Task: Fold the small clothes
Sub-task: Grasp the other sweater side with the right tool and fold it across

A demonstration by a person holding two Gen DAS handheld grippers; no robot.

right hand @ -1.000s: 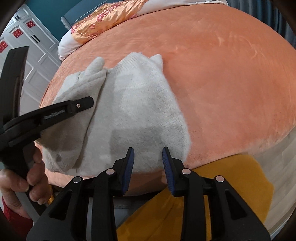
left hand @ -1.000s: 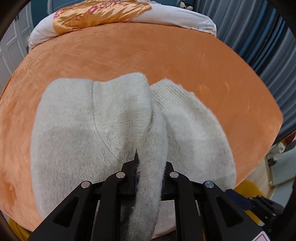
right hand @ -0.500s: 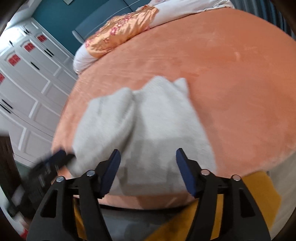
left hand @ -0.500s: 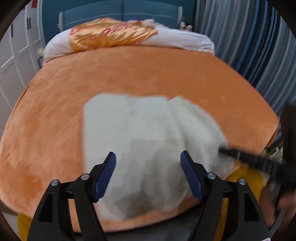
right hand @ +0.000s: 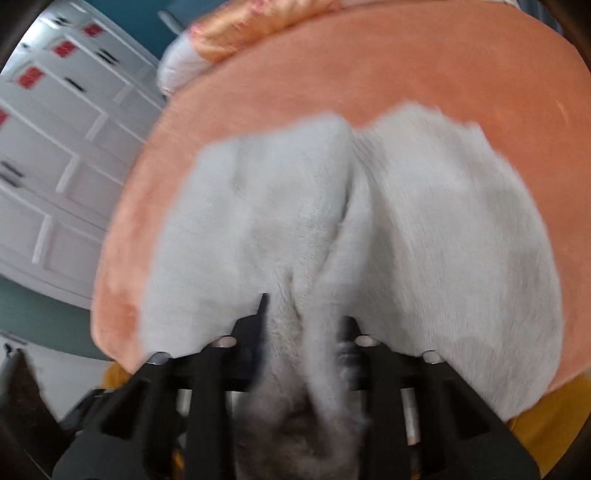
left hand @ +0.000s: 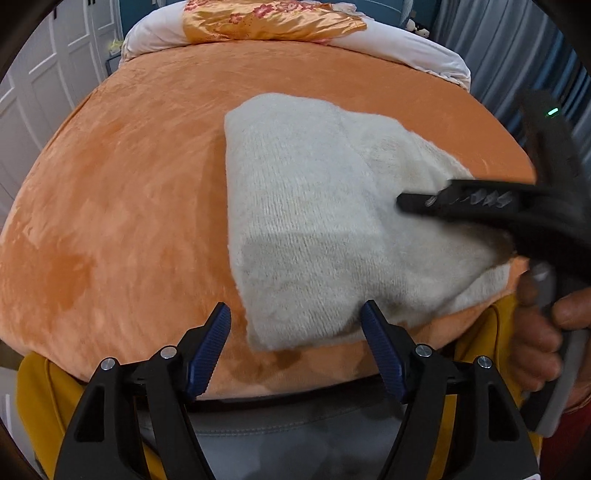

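Observation:
A small cream knitted garment (left hand: 314, 221) lies partly folded on the orange bedspread (left hand: 110, 206), near its front edge. My left gripper (left hand: 295, 332) is open and empty, just in front of the garment's near edge. My right gripper (right hand: 301, 325) is shut on a raised fold of the garment (right hand: 295, 229) at its near edge; this view is blurred. In the left wrist view the right gripper (left hand: 417, 203) reaches in from the right over the garment, held by a hand.
Pillows with an orange floral cover (left hand: 273, 18) lie at the bed's head. White cupboard doors (right hand: 55, 155) stand to the left, blue curtains (left hand: 517, 55) to the right. A yellow sheet (left hand: 40, 391) hangs below the bedspread's front edge.
My left gripper let go of the garment fold, opened and drew back. My right gripper opened wide, moved in and shut on a fold at the garment's near edge.

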